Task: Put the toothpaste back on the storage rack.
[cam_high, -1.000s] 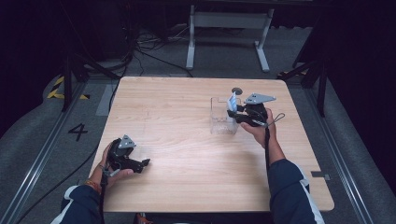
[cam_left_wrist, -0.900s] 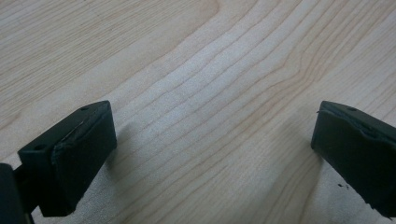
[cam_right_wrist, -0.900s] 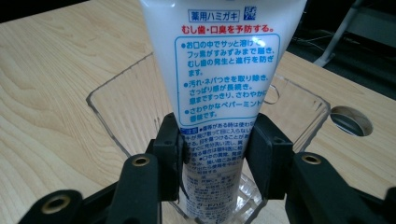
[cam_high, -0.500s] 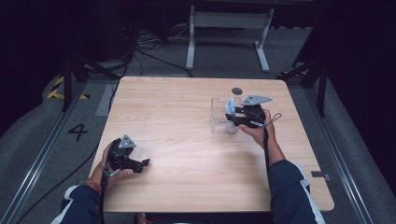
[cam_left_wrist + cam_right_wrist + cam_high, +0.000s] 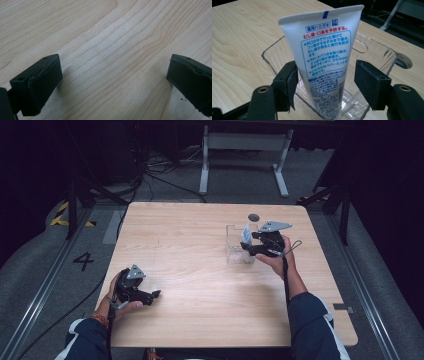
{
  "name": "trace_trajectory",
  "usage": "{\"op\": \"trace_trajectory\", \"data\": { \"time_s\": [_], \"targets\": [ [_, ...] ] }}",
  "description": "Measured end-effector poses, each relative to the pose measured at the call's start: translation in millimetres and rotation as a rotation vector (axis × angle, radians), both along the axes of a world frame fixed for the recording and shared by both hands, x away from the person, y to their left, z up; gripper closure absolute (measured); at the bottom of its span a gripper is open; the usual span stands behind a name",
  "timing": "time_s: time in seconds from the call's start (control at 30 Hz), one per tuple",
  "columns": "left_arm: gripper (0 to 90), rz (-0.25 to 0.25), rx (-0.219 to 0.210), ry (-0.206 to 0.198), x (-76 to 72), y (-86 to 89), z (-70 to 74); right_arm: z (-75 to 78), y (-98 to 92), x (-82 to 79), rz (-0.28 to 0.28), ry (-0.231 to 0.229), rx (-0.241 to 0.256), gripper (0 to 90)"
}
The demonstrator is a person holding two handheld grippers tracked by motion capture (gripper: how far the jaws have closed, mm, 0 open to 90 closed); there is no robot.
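1. A white plastic toothpaste tube with blue and red print [image 5: 324,62] stands upright, crimped end up, inside a clear rectangular plastic container [image 5: 239,245] near the bench's far right corner.
2. The right gripper [image 5: 327,80] straddles the tube with its jaws parted: one jaw touches the tube's side, the other stands clear of it.
3. The left gripper [image 5: 112,82] is released, jaws wide apart, low over the bare light wooden bench [image 5: 200,270] near its near left corner.
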State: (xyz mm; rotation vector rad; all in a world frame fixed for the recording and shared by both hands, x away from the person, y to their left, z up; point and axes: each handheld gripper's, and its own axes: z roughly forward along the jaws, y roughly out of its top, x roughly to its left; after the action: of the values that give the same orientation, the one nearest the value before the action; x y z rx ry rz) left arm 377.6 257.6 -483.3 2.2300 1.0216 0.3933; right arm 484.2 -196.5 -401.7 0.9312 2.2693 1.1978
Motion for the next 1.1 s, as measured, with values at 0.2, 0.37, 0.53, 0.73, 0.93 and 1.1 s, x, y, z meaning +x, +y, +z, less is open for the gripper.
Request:
{"op": "trace_trajectory", "data": {
  "time_s": [0.2, 0.37, 0.53, 0.73, 0.93, 1.1],
  "targets": [
    [0.7, 0.002, -0.001, 0.001, -0.1, -0.1, -0.1, 8.1, -3.1, -5.9, -0.003, -0.019, -0.036, 31.1],
    [0.6, 0.000, 0.000, 0.000, 0.0, 0.0, 0.0, 12.7, -4.4, -10.0, -0.019, -0.028, -0.080, 30.3],
    [0.6, 0.003, -0.004, 0.004, -0.3, -0.2, -0.1, 17.5, -7.7, -13.6, -0.027, -0.035, -0.092, 30.2],
    [0.7, 0.003, -0.004, 0.007, -0.5, -0.3, -0.1, 21.8, -9.1, -18.4, -0.029, -0.033, -0.110, 29.6],
    [0.7, 0.004, -0.005, 0.007, -0.5, -0.3, -0.1, 24.5, -9.8, -22.3, -0.032, -0.045, -0.153, 28.0],
    [0.7, 0.001, -0.001, 0.000, -0.1, -0.1, 0.0, 26.3, -9.5, -28.1, -0.024, -0.047, -0.177, 26.4]
  ]
}}
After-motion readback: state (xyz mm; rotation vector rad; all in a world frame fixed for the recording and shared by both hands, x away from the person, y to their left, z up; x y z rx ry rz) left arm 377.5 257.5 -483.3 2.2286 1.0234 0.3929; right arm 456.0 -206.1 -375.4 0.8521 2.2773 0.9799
